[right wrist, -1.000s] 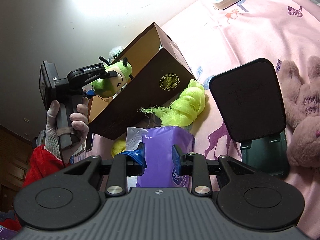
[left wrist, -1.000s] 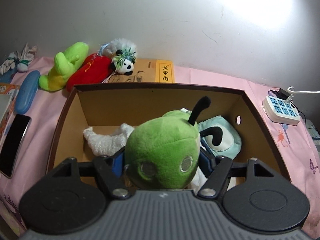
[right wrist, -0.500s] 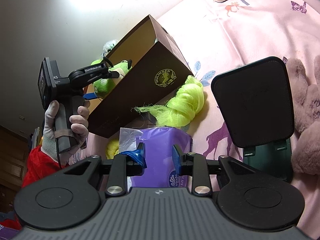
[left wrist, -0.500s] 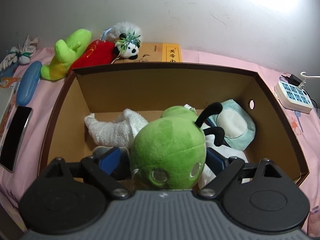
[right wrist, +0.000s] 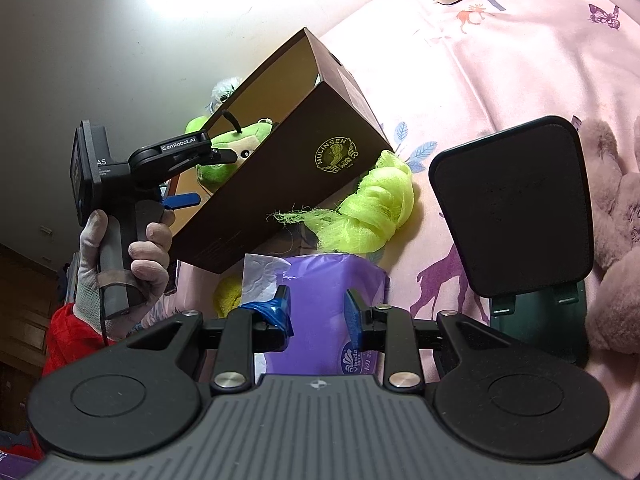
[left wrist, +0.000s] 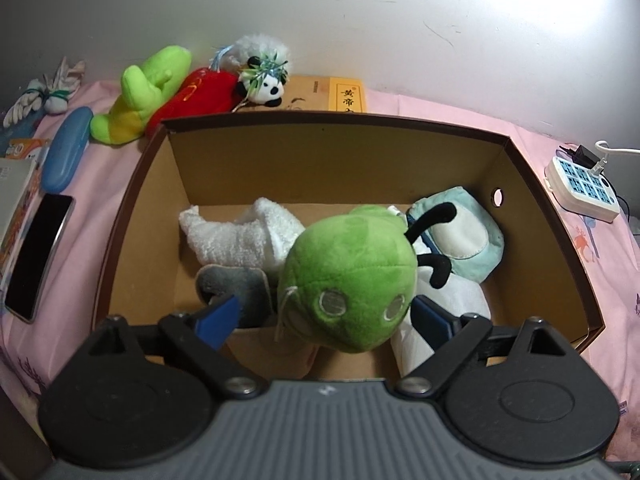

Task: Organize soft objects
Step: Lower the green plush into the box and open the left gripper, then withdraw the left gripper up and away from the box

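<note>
A green bug plush [left wrist: 348, 276] with black antennae rests in the open brown cardboard box [left wrist: 332, 118], on top of other soft things. My left gripper [left wrist: 324, 316] straddles it with its jaws opening; the left pad stands clear of the plush and the right pad is beside it. A white fluffy cloth [left wrist: 236, 236], a pale blue plush [left wrist: 468, 236] and a grey piece [left wrist: 236, 284] also lie in the box. In the right wrist view a gloved hand [right wrist: 120, 256] holds that left gripper [right wrist: 210, 178] over the box [right wrist: 280, 184]. My right gripper [right wrist: 318, 308] hovers over a purple tissue pack [right wrist: 328, 280], pads apart, nothing between them.
Behind the box by the wall lie a lime plush [left wrist: 144, 92], a red plush [left wrist: 200, 92], a small panda [left wrist: 264, 88] and a yellow book [left wrist: 344, 94]. A phone [left wrist: 38, 256] and a blue case [left wrist: 66, 148] lie left, a power strip [left wrist: 584, 188] right. Neon mesh [right wrist: 372, 208], a black stand [right wrist: 512, 208] and a pink plush [right wrist: 616, 232] lie near the right gripper.
The left gripper's jaws have spread apart and let go of the green bug plush, which has sunk into the box. The right gripper has kept still.
</note>
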Demonstrator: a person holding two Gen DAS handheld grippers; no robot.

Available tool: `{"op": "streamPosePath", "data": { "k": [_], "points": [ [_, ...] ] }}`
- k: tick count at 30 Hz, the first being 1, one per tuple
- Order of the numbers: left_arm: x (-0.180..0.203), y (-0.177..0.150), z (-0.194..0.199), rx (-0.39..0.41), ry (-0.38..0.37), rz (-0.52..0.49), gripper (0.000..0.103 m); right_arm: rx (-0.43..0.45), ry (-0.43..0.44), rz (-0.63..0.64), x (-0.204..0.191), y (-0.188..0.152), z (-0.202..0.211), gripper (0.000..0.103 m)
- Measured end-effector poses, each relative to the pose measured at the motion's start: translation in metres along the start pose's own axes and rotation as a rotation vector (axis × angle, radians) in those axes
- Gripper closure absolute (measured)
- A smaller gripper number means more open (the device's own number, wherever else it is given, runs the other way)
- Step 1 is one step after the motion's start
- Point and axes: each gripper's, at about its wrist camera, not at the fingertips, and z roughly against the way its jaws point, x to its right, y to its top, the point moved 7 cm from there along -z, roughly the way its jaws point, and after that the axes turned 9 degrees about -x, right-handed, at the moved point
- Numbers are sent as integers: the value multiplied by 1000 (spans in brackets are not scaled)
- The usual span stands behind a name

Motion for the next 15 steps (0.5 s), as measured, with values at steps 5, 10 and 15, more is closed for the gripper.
{"op": "streamPosePath", "data": {
  "k": [5,10,15],
  "points": [
    [-4,-6,14,16,7,6,11,0,9,19,-3,-1,2,92],
    [-12,-15,28,28,16,18,11,-8,24,41,-8,-2,3,92],
    [-23,-26,40,38,32,42,11,-21,42,74,-14,-4,5,92]
  ]
}}
